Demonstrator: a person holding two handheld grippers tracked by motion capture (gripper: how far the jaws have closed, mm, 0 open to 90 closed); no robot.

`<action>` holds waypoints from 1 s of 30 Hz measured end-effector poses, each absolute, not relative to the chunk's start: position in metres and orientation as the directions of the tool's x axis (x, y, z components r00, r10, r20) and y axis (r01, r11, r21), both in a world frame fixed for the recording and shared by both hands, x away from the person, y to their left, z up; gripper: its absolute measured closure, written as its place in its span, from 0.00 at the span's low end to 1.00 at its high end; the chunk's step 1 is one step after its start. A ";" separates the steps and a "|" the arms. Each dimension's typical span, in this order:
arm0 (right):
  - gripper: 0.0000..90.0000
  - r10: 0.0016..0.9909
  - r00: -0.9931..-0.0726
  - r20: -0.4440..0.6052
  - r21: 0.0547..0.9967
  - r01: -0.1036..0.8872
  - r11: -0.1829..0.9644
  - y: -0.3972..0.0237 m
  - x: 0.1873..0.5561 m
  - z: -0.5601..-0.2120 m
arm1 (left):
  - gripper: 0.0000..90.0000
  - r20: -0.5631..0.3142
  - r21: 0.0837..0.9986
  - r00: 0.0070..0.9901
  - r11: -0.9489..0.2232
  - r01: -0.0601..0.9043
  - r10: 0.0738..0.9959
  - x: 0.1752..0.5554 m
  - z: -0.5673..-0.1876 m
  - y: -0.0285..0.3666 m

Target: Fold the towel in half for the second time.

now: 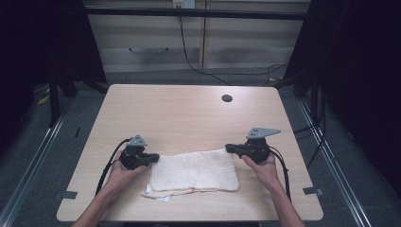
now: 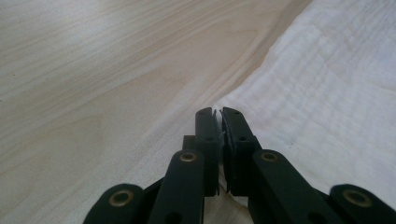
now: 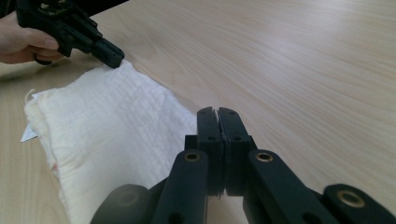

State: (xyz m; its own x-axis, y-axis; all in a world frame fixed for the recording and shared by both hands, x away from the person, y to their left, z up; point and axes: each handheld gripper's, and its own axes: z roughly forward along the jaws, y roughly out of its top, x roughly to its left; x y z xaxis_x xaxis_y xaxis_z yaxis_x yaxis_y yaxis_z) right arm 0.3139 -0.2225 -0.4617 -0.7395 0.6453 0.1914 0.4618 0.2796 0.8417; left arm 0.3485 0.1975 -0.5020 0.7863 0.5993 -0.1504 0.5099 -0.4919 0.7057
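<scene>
A: Okay, left gripper (image 1: 153, 158) first. Jaws?

B: Clamped together on the corner of the folded white towel (image 1: 196, 170). In the left gripper view a sliver of the cloth's edge shows pinched between the black pads (image 2: 232, 135).

A: And the right gripper (image 1: 230, 148)?

B: Jaws closed too, at the towel's far right corner. In its own view the pads meet tight, with the cloth running right up under them. Can't tell from that whether fabric is actually caught between them.

A: Hands?

B: Left hand (image 1: 124, 172) wraps that gripper's body, right hand (image 1: 263, 168) does the same on its side. Forearms come in from the bottom edge. A black cable (image 1: 108, 168) trails off the left one.

A: Towel position?

B: Lying flat on the near half of the wooden table (image 1: 189, 113), between the two grippers, long side running left to right. It's folded in layers, the lower layer peeking out at the near left corner, with a small white tag (image 1: 163, 199) there.

A: Anything else on the table?

B: A round cable hole (image 1: 227, 98) near the far edge, well apart from the towel.
</scene>
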 end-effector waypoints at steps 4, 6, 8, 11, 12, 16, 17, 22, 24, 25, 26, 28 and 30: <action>0.99 0.635 -0.753 0.173 0.848 0.442 0.293 -0.218 0.307 -0.455 | 0.96 -0.140 0.704 0.772 -0.486 0.518 0.620 0.348 -0.502 0.197; 0.99 0.621 -0.766 0.166 0.853 0.428 0.300 -0.214 0.302 -0.451 | 0.96 -0.138 0.710 0.764 -0.475 0.520 0.630 0.346 -0.502 0.196; 0.99 0.606 -0.780 0.156 0.852 0.417 0.317 -0.210 0.296 -0.447 | 0.96 -0.150 0.715 0.760 -0.462 0.526 0.632 0.346 -0.503 0.197; 0.99 0.593 -0.791 0.150 0.852 0.407 0.328 -0.206 0.290 -0.445 | 0.96 -0.168 0.720 0.755 -0.444 0.533 0.634 0.344 -0.502 0.196; 0.99 0.590 -0.794 0.147 0.853 0.404 0.331 -0.206 0.288 -0.444 | 0.96 -0.162 0.725 0.755 -0.442 0.527 0.635 0.343 -0.502 0.195; 0.99 0.578 -0.802 0.152 0.839 0.413 0.353 -0.206 0.281 -0.446 | 0.96 -0.168 0.733 0.753 -0.431 0.527 0.636 0.343 -0.501 0.195; 0.99 0.578 -0.802 0.152 0.838 0.415 0.355 -0.205 0.279 -0.447 | 0.96 -0.169 0.737 0.750 -0.424 0.527 0.639 0.344 -0.500 0.195; 0.99 0.550 -0.818 0.168 0.827 0.420 0.373 -0.202 0.269 -0.451 | 0.96 -0.171 0.752 0.734 -0.394 0.529 0.658 0.346 -0.496 0.201; 0.99 0.536 -0.828 0.168 0.815 0.422 0.398 -0.198 0.264 -0.456 | 0.96 -0.172 0.753 0.724 -0.384 0.534 0.668 0.346 -0.496 0.202; 0.99 0.536 -0.830 0.154 0.804 0.421 0.420 -0.196 0.261 -0.458 | 0.96 -0.162 0.758 0.717 -0.380 0.531 0.678 0.346 -0.495 0.203; 0.99 0.534 -0.832 0.150 0.796 0.422 0.434 -0.194 0.259 -0.461 | 0.96 -0.162 0.759 0.711 -0.374 0.533 0.684 0.347 -0.495 0.203; 0.99 0.523 -0.835 0.170 0.788 0.434 0.437 -0.192 0.256 -0.466 | 0.96 -0.168 0.762 0.697 -0.357 0.541 0.697 0.347 -0.495 0.203; 0.99 0.518 -0.837 0.174 0.782 0.438 0.444 -0.191 0.255 -0.470 | 0.96 -0.160 0.759 0.698 -0.365 0.540 0.698 0.349 -0.494 0.203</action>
State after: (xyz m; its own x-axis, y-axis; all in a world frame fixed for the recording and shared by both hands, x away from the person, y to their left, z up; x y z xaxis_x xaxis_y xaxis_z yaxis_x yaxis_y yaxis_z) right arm 0.2546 -0.1908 -0.4703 -0.8372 0.5185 0.1739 0.4375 0.4443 0.7818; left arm 0.3485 0.2032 -0.4944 0.6976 0.6984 -0.1603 0.5397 -0.3649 0.7587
